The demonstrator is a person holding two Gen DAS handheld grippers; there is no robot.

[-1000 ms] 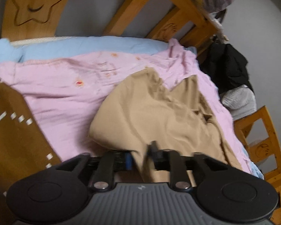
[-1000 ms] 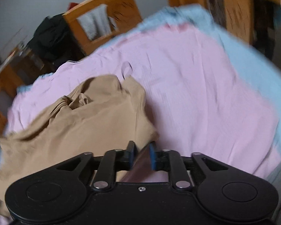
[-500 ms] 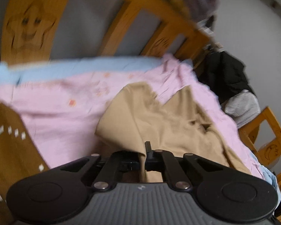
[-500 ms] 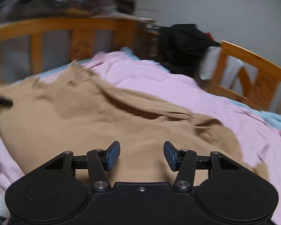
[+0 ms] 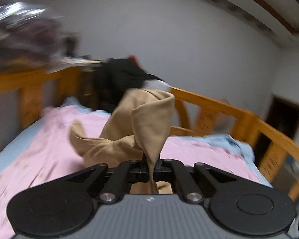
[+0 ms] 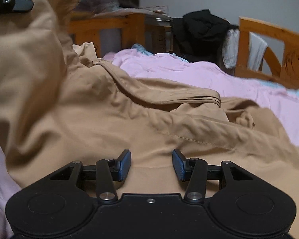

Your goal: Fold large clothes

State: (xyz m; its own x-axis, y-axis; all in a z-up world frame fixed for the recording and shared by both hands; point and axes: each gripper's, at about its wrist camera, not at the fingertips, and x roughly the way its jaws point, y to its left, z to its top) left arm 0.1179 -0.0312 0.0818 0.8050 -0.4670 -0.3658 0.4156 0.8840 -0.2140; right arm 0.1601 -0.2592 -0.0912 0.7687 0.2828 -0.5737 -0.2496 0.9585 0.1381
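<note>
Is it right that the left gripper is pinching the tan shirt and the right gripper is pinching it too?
Not quite. The left gripper is pinching the tan shirt, but the right gripper is open above the shirt, holding nothing, as the right wrist view shows.

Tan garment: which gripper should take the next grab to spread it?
Probably right. The right gripper is open and hovers over the tan cloth garment on the pink sheet. The left gripper is shut on a lifted fold.
</note>
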